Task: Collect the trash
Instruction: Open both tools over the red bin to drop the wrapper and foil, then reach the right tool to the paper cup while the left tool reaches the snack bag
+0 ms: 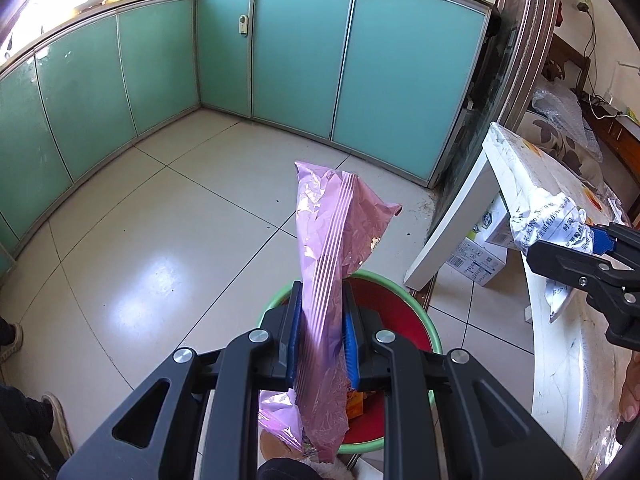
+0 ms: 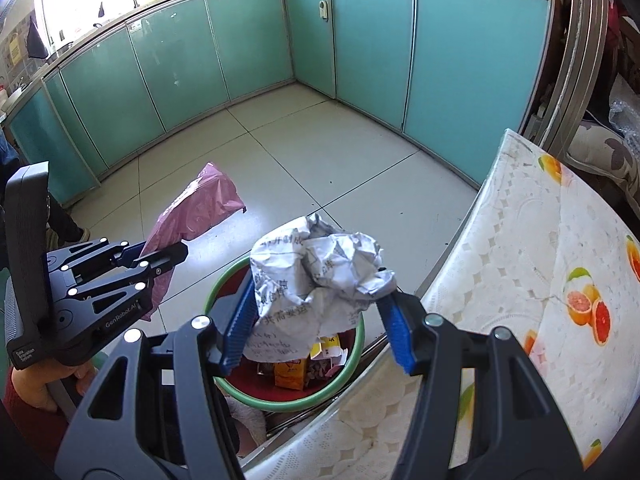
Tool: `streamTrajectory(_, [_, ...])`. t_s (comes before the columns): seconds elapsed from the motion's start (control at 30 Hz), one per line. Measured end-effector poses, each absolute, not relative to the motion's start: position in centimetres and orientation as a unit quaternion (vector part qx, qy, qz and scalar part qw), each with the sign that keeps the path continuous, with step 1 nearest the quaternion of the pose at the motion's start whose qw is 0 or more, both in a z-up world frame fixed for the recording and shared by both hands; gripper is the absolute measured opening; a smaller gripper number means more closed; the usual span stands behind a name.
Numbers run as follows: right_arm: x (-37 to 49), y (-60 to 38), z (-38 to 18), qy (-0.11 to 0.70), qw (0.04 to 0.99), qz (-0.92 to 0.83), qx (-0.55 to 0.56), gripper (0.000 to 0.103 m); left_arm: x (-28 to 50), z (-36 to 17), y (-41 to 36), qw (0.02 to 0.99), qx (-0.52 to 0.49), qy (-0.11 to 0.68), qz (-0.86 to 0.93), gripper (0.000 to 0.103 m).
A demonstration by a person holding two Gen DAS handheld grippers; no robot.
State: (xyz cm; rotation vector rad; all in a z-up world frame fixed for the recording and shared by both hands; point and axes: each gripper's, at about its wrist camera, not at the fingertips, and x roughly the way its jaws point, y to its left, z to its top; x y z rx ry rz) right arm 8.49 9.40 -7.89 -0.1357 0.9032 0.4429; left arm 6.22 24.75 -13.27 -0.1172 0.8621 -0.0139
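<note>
I hold both loads over the green-rimmed red plastic bin [image 2: 352, 354] at lower centre: right gripper [image 2: 320, 316] clamps the crumpled printed paper wad [image 2: 316, 276] directly above it, left gripper [image 1: 320, 336] pinches the long pink foil wrapper [image 1: 328, 248], its axis running upward.

Left gripper [image 1: 320, 328]: clamped on a pink foil wrapper [image 1: 328, 248], which is held upright above the bin.
Bin [image 1: 434, 336]: green rim, red inside, an orange packet seen within.
Right gripper [image 1: 592, 248]: seen at the right edge, closed around crumpled printed paper [image 1: 548, 224].
Table [image 1: 560, 360]: white, beside the bin.
Floor [image 1: 160, 240]: pale tiles.
</note>
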Motion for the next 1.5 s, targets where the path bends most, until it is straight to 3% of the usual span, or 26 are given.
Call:
streamTrajectory(0.53, [9.0,10.0,-8.5,0.437,0.869,0.221,-0.066,0.056,6.1,-12.8,24.1,0.910,-0.059,0.410,-0.011,0.018])
streamTrajectory(0.57, [9.1,10.1,-8.6,0.438,0.868,0.223,-0.066,0.058,6.1,-12.7,24.1,0.911,-0.060,0.409,-0.009,0.021])
streamTrajectory(0.63, [9.0,10.0,-8.7,0.438,0.869,0.221,-0.065,0.062,6.0,-12.4,24.2,0.914,-0.064,0.400,-0.003,0.050])
streamTrajectory(0.73, [9.0,9.8,-8.8,0.440,0.868,0.221,-0.064,0.063,5.7,-11.6,24.1,0.920,-0.062,0.386,-0.002,0.062])
streamTrajectory(1.23, [3.1,2.5,-3.9,0.390,0.901,0.188,-0.034,0.064,5.6,-7.8,18.9,0.934,-0.053,0.351,-0.045,0.069])
streamTrajectory(1.5, [-1.6,-8.8,-1.6,0.343,0.935,0.076,-0.045,0.076,5.5,-6.7,13.7,0.935,-0.042,0.342,-0.081,0.070])
